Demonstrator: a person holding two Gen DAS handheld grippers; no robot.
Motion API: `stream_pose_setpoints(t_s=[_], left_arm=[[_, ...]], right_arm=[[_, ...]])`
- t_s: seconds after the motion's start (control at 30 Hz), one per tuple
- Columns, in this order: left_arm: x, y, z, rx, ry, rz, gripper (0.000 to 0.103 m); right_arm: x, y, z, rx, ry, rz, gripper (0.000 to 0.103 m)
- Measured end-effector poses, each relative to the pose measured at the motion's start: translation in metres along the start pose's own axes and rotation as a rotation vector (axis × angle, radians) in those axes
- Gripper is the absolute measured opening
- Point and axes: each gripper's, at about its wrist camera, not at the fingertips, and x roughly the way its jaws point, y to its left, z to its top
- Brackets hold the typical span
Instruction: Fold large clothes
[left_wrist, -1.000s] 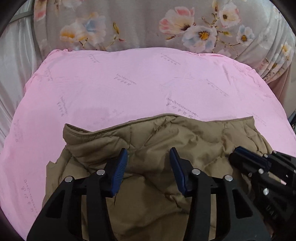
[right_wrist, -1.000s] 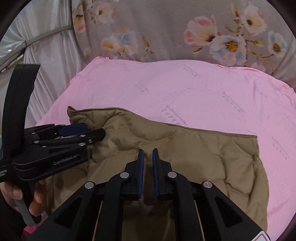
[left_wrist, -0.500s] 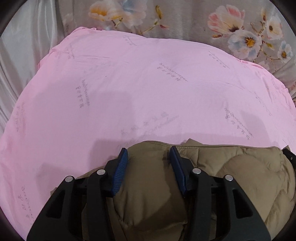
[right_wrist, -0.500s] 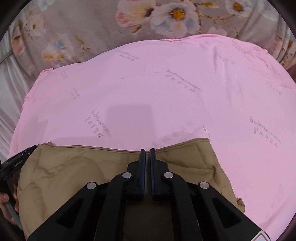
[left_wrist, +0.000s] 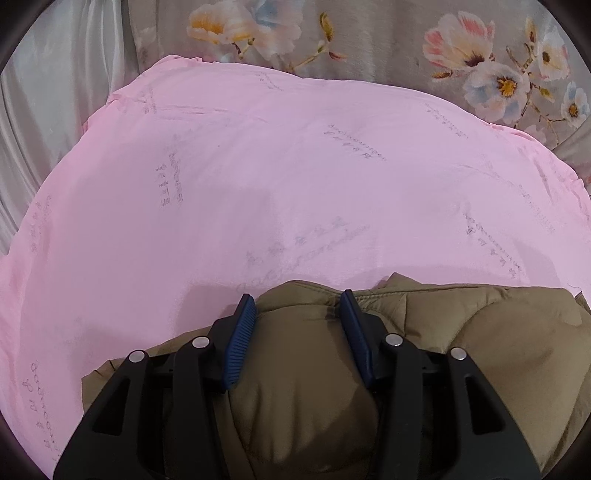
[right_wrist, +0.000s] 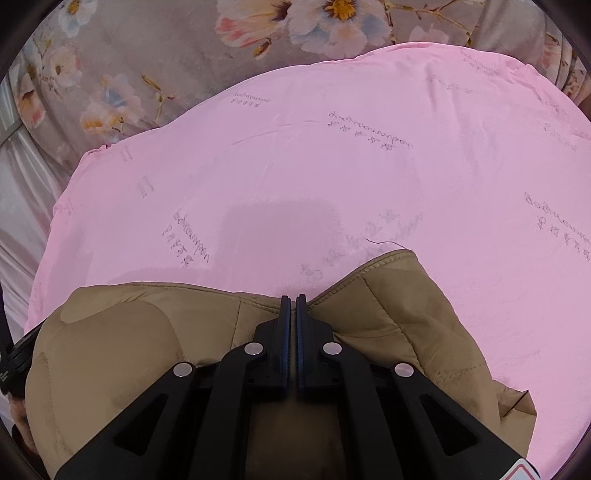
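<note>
Left wrist view: the left gripper (left_wrist: 297, 310) is clamped half-wide on a puffy bunch of the jacket (left_wrist: 480, 350), now doubled over on the pink sheet (left_wrist: 258, 184). Right gripper (right_wrist: 292, 306), jaws just pinched tight on the jacket's edge, has carried it over — one fold made.

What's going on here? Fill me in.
A person is folding a tan quilted jacket on a pink sheet, with tongs in each hand. The left tongs grip a puffy bunch of the jacket. The right tongs are shut at its edge; whether they pinch fabric is hard to tell. The jacket lies bunched at the sheet's near side.
</note>
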Motion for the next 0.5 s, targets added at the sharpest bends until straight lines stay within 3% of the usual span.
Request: stream_pose_setpoints(t_s=[0.27, 0.33, 0.37, 0.4, 0.5], left_arm=[[0.0, -0.002, 0.001, 0.006, 0.0, 0.008, 0.047], [-0.005, -0.001, 0.002, 0.002, 0.002, 0.013, 0.048], [-0.01, -0.001, 0.003, 0.001, 0.0, 0.023, 0.048], [-0.022, 0.0, 0.004, -0.005, -0.008, 0.031, 0.047], [-0.067, -0.006, 0.006, -0.047, -0.064, -0.036, 0.047]], right_arm=[[-0.003, -0.003, 0.002, 0.015, -0.007, 0.015, 0.0], [-0.013, 0.001, 0.003, 0.008, -0.027, -0.03, 0.001], [-0.025, 0.006, 0.002, -0.002, -0.053, -0.058, 0.003], [-0.036, 0.011, 0.001, -0.011, -0.079, -0.056, 0.01], [-0.073, 0.035, -0.005, -0.039, -0.159, -0.015, 0.013]])
